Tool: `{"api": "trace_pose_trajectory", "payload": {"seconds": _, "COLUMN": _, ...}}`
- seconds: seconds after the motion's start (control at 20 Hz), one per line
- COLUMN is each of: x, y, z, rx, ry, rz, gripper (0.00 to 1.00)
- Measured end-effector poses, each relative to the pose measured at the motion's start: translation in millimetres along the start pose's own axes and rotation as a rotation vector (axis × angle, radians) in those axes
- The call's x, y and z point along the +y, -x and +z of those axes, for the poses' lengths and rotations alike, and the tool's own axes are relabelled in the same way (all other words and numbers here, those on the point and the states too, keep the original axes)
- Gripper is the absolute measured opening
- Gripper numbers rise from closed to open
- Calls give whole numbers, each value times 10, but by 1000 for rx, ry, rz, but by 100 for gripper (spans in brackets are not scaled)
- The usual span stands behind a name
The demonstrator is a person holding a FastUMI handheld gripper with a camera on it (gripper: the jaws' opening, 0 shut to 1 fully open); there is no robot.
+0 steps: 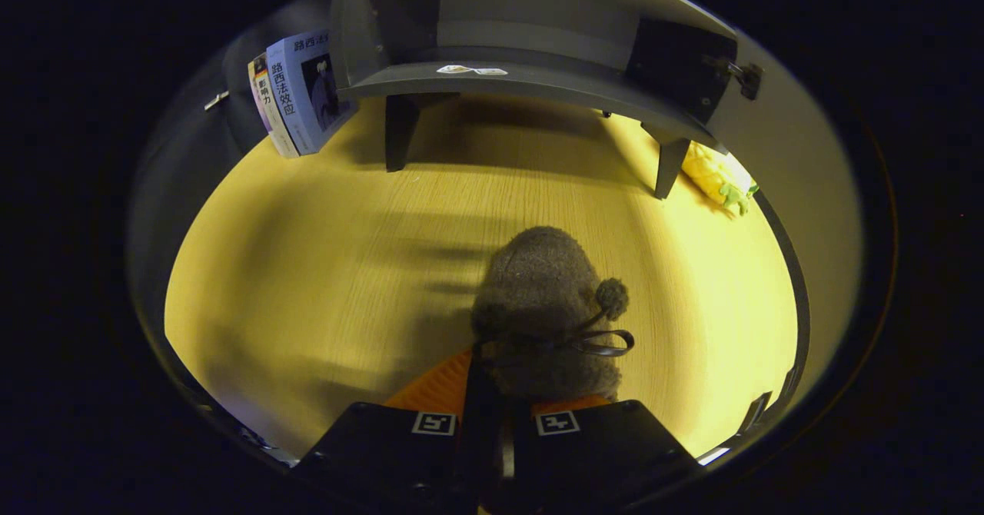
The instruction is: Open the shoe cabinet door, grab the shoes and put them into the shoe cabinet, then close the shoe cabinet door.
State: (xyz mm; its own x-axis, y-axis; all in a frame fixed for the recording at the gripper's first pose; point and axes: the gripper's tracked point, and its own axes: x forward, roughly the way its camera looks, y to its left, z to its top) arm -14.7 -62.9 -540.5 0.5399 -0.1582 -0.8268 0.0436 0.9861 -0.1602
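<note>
Cabinet (538, 77) open with bare shelf, books (296, 96) beside it, gripper (496, 423) jaws narrow, clamped on shoe (542, 300) over table (307, 269)

Bare tabletop (323, 269) ahead to open cabinet (538, 77).

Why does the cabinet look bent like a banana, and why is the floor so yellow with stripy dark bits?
In the gripper view, the fisheye lens curves the cabinet; warm light makes the wooden floor glow yellow; the soft stripes beside the fuzzy shoe are shadows, slightly smeared; the claw looks closed on the shoe, and the books stay fairly sharp.
</note>
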Motion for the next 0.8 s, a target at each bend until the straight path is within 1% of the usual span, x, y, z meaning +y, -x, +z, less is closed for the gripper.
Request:
{"api": "trace_pose_trajectory", "payload": {"seconds": 0.1, "x": -13, "y": -31, "z": 37, "rx": 1, "ry": 11, "rz": -3, "gripper": 23}}
{"api": "trace_pose_trajectory", "payload": {"seconds": 0.5, "x": -26, "y": -136, "z": 211, "rx": -27, "ry": -33, "rz": 16, "gripper": 23}}
{"api": "trace_pose_trajectory", "payload": {"seconds": 0.6, "x": -15, "y": -166, "z": 207, "rx": -30, "ry": -56, "rz": 28, "gripper": 5}}
{"api": "trace_pose_trajectory", "payload": {"seconds": 0.8, "x": -33, "y": -65, "z": 172, "rx": -23, "ry": -55, "rz": 38, "gripper": 5}}
